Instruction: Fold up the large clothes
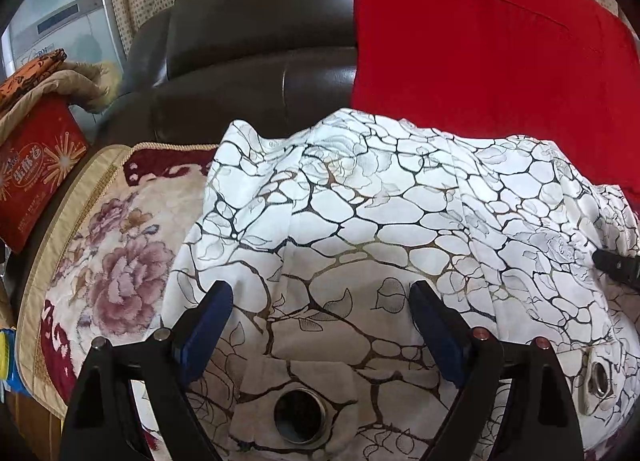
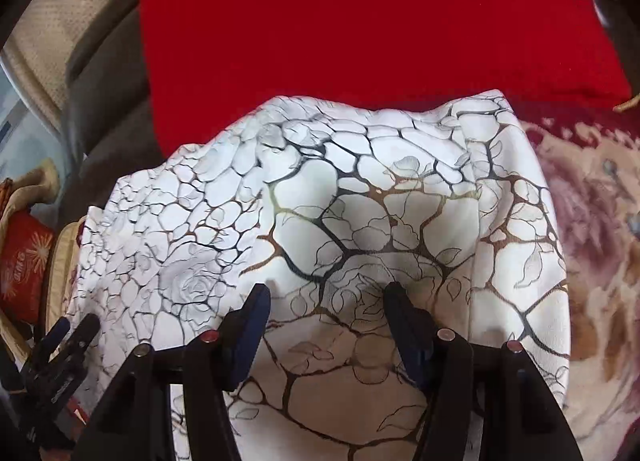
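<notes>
A white cloth with a black and gold cracked-stone and rose print [image 1: 380, 213] lies bunched on the sofa seat; it has metal eyelets [image 1: 300, 415]. It also fills the right wrist view [image 2: 320, 229]. My left gripper [image 1: 322, 295] is open just above the cloth's near edge, holding nothing. My right gripper [image 2: 328, 299] is open over the cloth's right part, holding nothing. The left gripper shows at the lower left of the right wrist view [image 2: 74, 327]. A tip of the right gripper shows at the right edge of the left wrist view [image 1: 616, 265].
A red cloth [image 1: 480, 33] hangs over the dark leather sofa back [image 1: 260, 41]. A floral seat cover [image 1: 112, 253] lies under the white cloth. A red box [image 1: 36, 169] and folded fabrics sit at the left.
</notes>
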A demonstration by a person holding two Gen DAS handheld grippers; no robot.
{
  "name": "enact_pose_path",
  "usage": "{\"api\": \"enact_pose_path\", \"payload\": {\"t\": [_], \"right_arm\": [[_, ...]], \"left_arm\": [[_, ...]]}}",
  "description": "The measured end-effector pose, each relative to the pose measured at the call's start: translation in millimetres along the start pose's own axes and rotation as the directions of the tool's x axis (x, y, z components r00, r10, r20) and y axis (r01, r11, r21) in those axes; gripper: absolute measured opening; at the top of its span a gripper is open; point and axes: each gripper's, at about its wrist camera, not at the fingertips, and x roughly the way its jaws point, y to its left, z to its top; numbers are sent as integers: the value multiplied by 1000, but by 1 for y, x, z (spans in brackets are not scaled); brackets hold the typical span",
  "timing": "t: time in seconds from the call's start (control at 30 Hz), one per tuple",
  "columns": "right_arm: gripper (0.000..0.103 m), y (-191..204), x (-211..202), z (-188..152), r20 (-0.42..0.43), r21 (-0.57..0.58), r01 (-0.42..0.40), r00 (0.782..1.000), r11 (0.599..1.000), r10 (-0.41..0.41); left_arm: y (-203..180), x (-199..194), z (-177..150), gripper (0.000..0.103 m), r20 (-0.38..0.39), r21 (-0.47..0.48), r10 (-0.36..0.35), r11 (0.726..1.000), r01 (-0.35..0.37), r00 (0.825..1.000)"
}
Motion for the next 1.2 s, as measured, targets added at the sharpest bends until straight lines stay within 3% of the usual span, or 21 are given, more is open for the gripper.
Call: {"api": "enact_pose_path", "payload": {"t": [0.17, 0.33, 0.53, 0.77, 0.9, 1.03, 1.2], "right_arm": [[71, 9, 1, 3, 22, -46, 12, 1000, 999, -11], [71, 12, 1, 3, 29, -44, 3, 1000, 999, -1], [71, 9, -3, -3, 53, -50, 3, 999, 999, 0], [71, 6, -53, -19, 186, -58, -23, 982, 998, 34], [71, -2, -93, -38, 279, -60, -26, 959, 998, 42], [71, -17, -113, -56, 270, -15, -80, 959, 997, 81], [71, -28, -108, -69, 190, 29, -115, 976, 993, 107]], "left_arm": [[-1, 9, -4, 90, -30, 9, 1, 1000, -1, 1000], [-8, 18, -9, 97, -40, 54, 47, 998, -45, 998], [-5, 20, -12, 101, -36, 26, 64, 998, -63, 997], [5, 6, -9, 100, -59, 8, 52, 999, -52, 997], [13, -14, -14, 100, -2, -3, 74, 997, -74, 997], [22, -31, -18, 100, 27, -26, 106, 994, -105, 994], [35, -47, -27, 100, 39, -65, 123, 991, -121, 992]]}}
